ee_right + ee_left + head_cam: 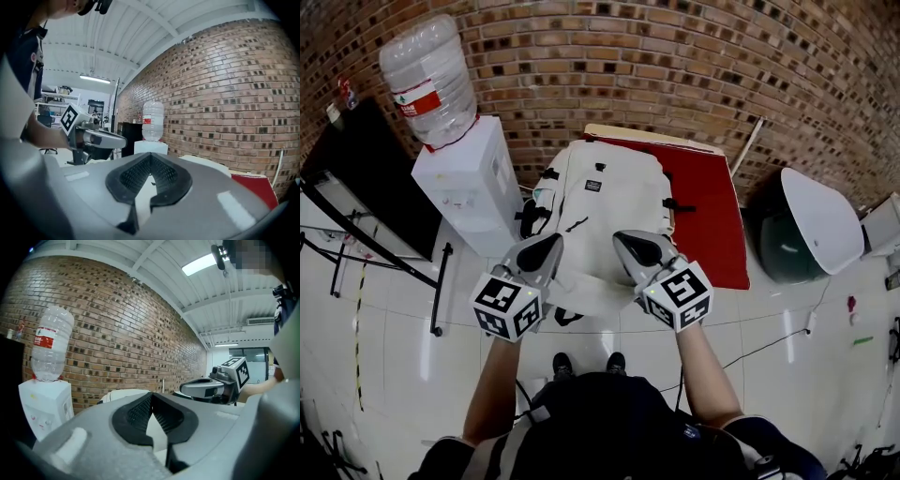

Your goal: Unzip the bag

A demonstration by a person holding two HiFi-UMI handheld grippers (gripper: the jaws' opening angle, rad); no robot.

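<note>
Head view: L gripper (551,246) & R gripper (626,242) held near-level over white bag (605,187), jaws closed, empty.

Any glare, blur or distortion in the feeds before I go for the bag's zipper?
Head view: sharp, evenly lit, white bag clear, fisheye bending the brick wall. Left gripper view: ceiling light blown out, edges dark. Right gripper view: wall bowed, no motion blur, bag mostly hidden.
</note>
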